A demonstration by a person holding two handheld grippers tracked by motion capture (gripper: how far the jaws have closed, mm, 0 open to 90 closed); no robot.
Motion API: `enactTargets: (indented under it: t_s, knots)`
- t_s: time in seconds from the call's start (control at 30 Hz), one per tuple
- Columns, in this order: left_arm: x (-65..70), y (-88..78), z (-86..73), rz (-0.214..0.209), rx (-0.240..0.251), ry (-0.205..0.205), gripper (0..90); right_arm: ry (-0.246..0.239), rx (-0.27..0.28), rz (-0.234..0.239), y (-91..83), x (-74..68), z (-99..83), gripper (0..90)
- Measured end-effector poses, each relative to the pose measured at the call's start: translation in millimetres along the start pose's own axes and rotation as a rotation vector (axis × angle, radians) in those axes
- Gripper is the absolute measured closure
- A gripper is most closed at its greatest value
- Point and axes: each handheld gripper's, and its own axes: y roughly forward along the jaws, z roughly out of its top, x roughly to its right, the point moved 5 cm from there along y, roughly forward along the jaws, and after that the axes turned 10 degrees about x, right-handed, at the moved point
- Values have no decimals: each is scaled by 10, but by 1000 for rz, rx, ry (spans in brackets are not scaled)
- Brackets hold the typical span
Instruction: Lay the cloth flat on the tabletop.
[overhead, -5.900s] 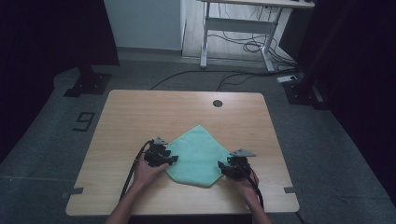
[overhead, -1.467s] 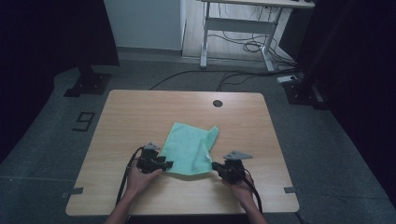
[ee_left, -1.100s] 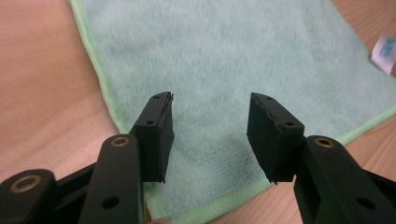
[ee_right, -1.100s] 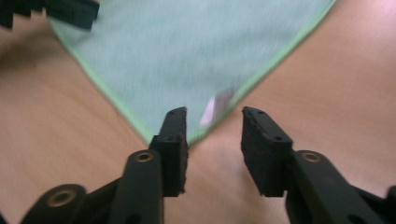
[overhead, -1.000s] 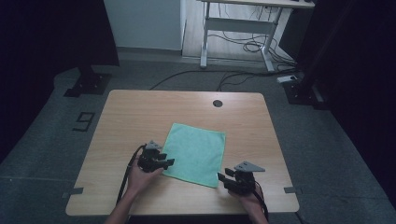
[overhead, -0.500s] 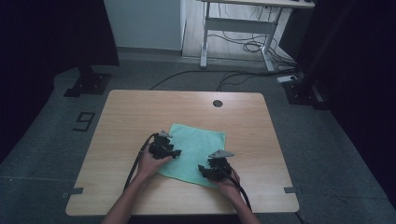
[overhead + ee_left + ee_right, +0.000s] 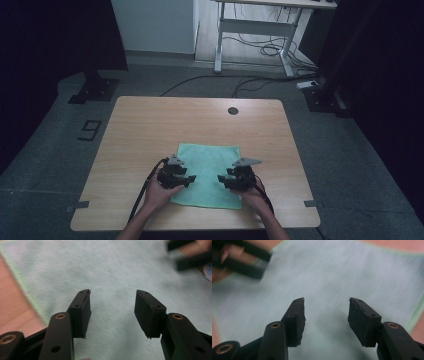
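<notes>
Over green cloth (image 7: 210,170) | left gripper (image 7: 112,306): jaws apart, just widened, empty | right gripper (image 7: 325,315): apart, empty

Left gripper (image 7: 191,179): black body, grey three-cornered plate on top, black cable trailing along the forearm. Right gripper (image 7: 221,179): same build, same grey plate, black cable trailing near. Each has two black jaws with flat, square-edged pads (image 7: 82,312), small holes in them, and brass-coloured rivets at the link pivots. Forearms bare, no sleeves seen.
</notes>
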Motion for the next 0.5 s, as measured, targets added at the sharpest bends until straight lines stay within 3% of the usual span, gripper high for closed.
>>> enactTargets:
  t_s: [0.2,0.33,0.4,0.5]
  knots:
    - [40,-2,-118,-3,-9,18,468,20,-24,-73,385,306,209,463]
    - [26,-26,-144,-6,-1,18,473,54,-17,-106,497,517,241,460]
    - [24,-33,-148,-11,-2,20,476,89,15,-98,519,628,259,463]
    - [33,-33,-159,-3,6,29,476,75,20,-150,523,744,273,491]
